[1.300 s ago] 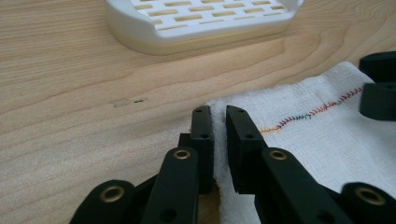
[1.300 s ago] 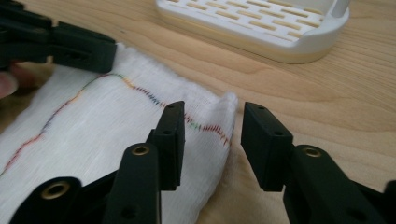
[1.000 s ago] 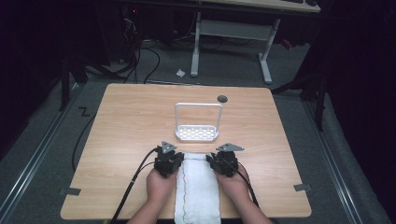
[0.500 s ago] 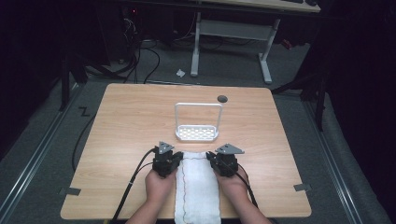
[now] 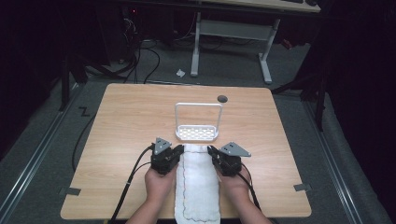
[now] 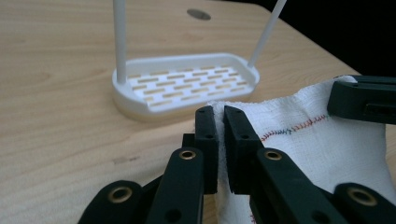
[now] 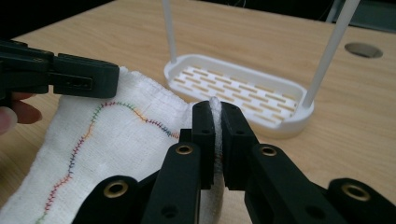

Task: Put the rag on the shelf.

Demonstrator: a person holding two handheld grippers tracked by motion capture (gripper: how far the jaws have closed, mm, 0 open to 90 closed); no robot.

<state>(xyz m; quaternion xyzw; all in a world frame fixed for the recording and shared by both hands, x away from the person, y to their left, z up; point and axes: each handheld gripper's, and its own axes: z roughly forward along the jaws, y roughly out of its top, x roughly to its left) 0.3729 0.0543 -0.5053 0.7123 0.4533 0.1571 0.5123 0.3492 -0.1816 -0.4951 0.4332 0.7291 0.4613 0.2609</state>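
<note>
Desk [image 5: 130,121] evenly lit from above, shadows soft; surrounding floor and room fall off to near black. High view slightly soft. Claw views sharp near the cloth [image 6: 317,140], with the desk's far edge blurred.

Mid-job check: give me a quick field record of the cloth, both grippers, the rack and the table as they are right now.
cloth: white cloth with coloured stitching, lying lengthwise at the table's near edge, far corners pinched
left gripper: left gripper, jaws shut on the cloth's far left corner
right gripper: right gripper, jaws shut on the cloth's far right corner
rack: white slotted rack with a hoop handle, just beyond the cloth's far edge
table: wooden table, round hole near the far edge
</note>
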